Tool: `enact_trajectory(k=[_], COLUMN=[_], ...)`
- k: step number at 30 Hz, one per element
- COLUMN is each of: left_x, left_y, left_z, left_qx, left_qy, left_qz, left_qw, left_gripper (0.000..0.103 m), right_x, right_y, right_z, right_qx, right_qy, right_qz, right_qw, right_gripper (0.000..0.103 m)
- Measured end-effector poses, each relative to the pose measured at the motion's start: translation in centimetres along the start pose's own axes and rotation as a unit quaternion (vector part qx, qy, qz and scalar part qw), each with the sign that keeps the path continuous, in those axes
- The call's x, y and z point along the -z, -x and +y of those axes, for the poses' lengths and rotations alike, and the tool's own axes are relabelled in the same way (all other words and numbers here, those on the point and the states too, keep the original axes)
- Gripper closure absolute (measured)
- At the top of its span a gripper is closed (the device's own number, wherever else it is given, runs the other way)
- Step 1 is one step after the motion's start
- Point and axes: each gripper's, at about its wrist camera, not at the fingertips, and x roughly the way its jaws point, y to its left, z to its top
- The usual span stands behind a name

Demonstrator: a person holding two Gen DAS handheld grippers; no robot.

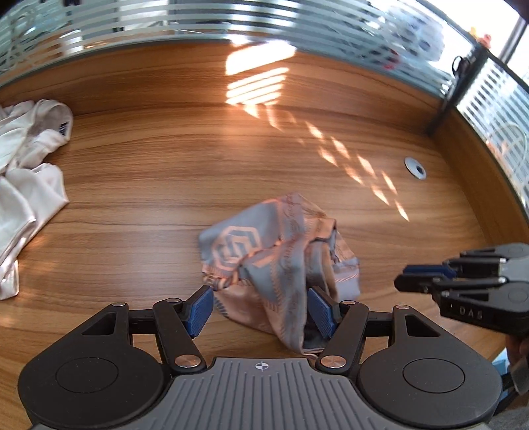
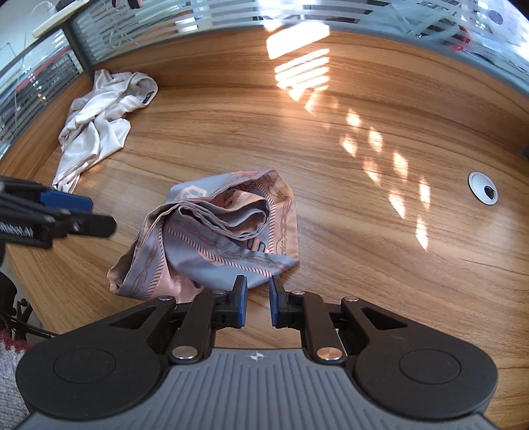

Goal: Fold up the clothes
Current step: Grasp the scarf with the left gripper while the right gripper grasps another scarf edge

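Note:
A crumpled pink and grey patterned scarf [image 1: 281, 258] [image 2: 224, 228] lies in a heap on the wooden table [image 1: 148, 185]. My left gripper [image 1: 261, 311] stands open and wide over the scarf's near end. Cloth lies between its blue pads [image 1: 198, 311], and the left pad is clear of it. My right gripper [image 2: 258, 304] has a narrow gap between its pads, with only bare wood showing in the gap. Its tips sit just short of the scarf's near edge. Each gripper shows from the side in the other view: the right one [image 1: 403, 277], the left one [image 2: 99, 215].
A crumpled white garment [image 1: 26, 165] [image 2: 96, 125] lies at the table's far left. A round metal cable grommet [image 1: 415, 167] [image 2: 482, 192] sits at the right. Frosted striped glass partitions [image 1: 231, 20] wall the table's back and sides. Sunlight patches cross the wood.

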Motion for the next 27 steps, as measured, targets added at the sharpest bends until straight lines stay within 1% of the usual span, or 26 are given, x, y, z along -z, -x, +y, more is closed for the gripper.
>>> enact_trajectory(k=[2,3,6,8,11,13,16,18,22,27], left_x=[0.0,0.0,0.1,-0.2,-1.3,-2.3,-3.9,-4.9,-7.1,-8.8], left_y=[-0.7,-1.0,-2.0,-2.3,-1.4,-1.0,-1.4,-2.4,-5.6,-8.9], left_z=[-0.7,-1.1,-1.9,-1.9,-1.2,-0.8,-0.7,-0.6,-0.5,-1.3], left_qx=[0.004,-0.001,-0.024,-0.037,-0.004,0.015,0.03,0.031,0.03,0.028], left_qy=[-0.018,-0.031,-0.067,-0.075,-0.06,-0.055,-0.049,-0.043,-0.033,-0.051], left_qz=[0.011,0.015,0.025,0.024,0.001,-0.006,-0.005,0.002,0.032,0.053], left_qw=[0.9998,0.9994,0.9972,0.9962,0.9982,0.9983,0.9983,0.9986,0.9985,0.9969], left_gripper=[0.037,0.037,0.038,0.042,0.042,0.042,0.042,0.042,0.042,0.04], right_x=[-0.3,-0.5,-1.1,-1.5,-2.2,-2.7,-3.3,-3.6,-4.1,-4.4], right_y=[0.1,0.1,0.3,0.5,0.7,0.6,0.0,-0.8,-2.7,-3.8], right_z=[-0.1,-0.2,-0.1,0.1,0.4,0.4,0.0,-0.5,-1.2,-1.1], right_qx=[0.001,0.001,0.0,-0.001,-0.001,0.003,0.006,0.004,0.0,-0.006], right_qy=[-0.003,-0.006,-0.015,-0.014,-0.007,-0.009,-0.02,-0.033,-0.046,-0.039], right_qz=[-0.008,-0.011,-0.022,-0.029,-0.037,-0.04,-0.042,-0.037,-0.023,-0.009], right_qw=[1.0,1.0,1.0,0.999,0.999,0.999,0.999,0.999,0.999,0.999], right_gripper=[0.087,0.087,0.085,0.083,0.08,0.079,0.078,0.078,0.078,0.078])
